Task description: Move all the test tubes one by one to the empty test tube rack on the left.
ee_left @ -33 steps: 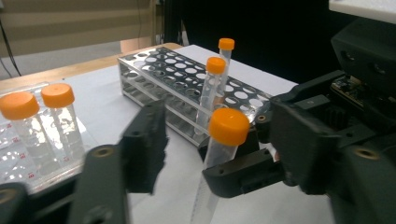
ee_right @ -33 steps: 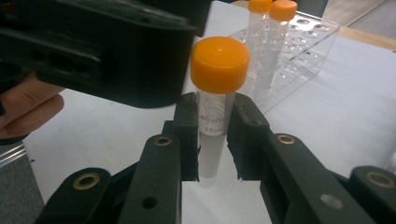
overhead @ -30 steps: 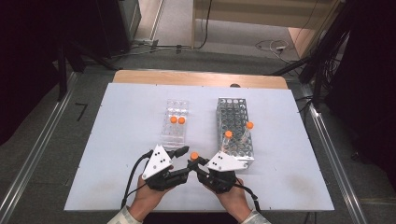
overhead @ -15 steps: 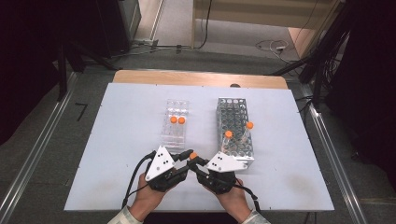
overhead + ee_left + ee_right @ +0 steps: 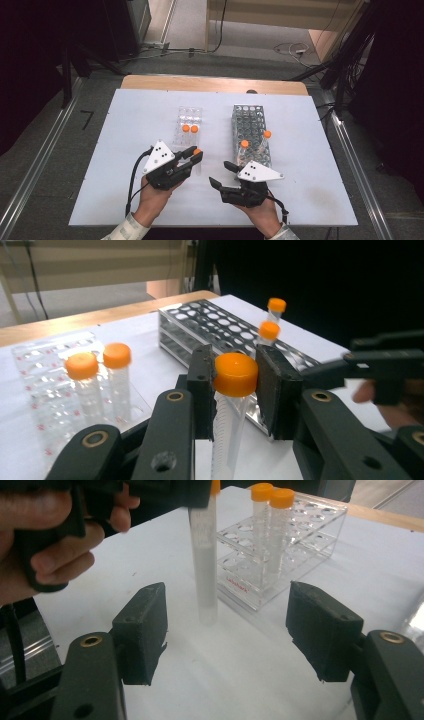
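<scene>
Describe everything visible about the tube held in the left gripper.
The tube is a slim clear plastic cylinder with printed graduation marks, a rounded bottom and an orange screw cap. It looks empty. It hangs upright, its tip just above the white table, beside the clear rack. The left gripper has its jaws shut on it at the cap.

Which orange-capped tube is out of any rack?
The tube clamped at its cap in the left gripper; the other four stand in the clear rack and metal rack.
</scene>
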